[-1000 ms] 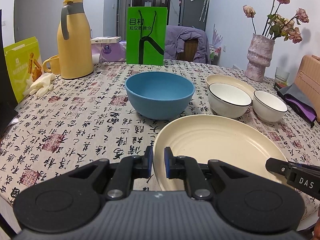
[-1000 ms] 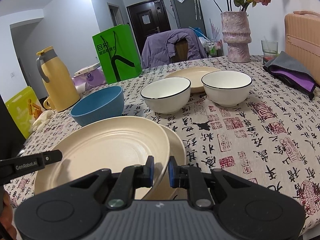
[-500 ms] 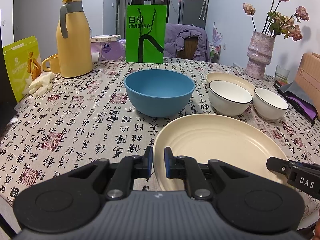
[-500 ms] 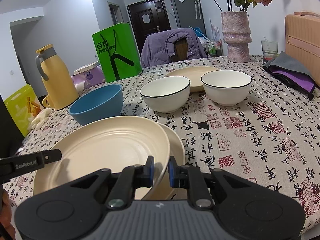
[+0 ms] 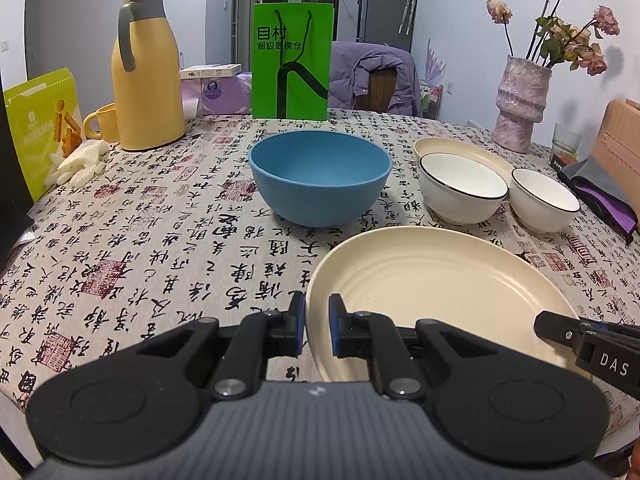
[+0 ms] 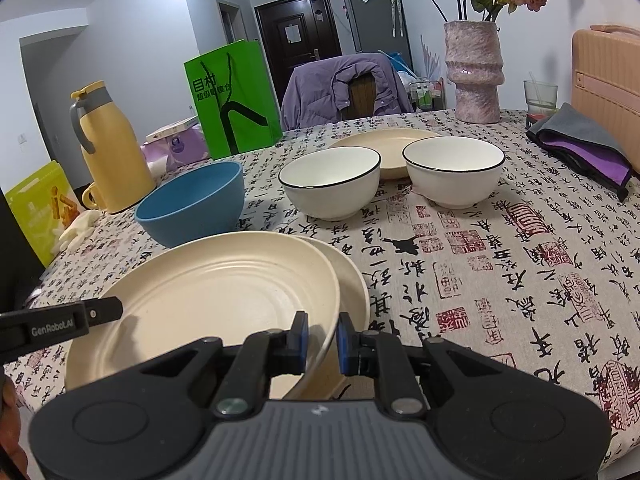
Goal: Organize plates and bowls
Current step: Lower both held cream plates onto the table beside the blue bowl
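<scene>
Clamping opposite sides of one cream plate [image 6: 216, 296], the left hand-held gripper [image 5: 317, 330] is closed on its left rim and the right hand-held gripper [image 6: 322, 338] on its right rim; it is held tilted at the tabletop's [image 6: 500, 280] near edge, directly over a second plate [image 6: 352, 280], offset slightly left.

A large cream plate [image 5: 436, 300] with faint concentric ridges fills the lower centre-right of the left wrist view, held tilted above a second cream plate [image 6: 352, 280] whose rim peeks out at its right; a blue bowl [image 5: 320, 176] stands upright at centre; two white, black-rimmed bowls [image 5: 462, 186] [image 5: 544, 198] sit right of it, before another cream plate [image 5: 440, 146].
</scene>
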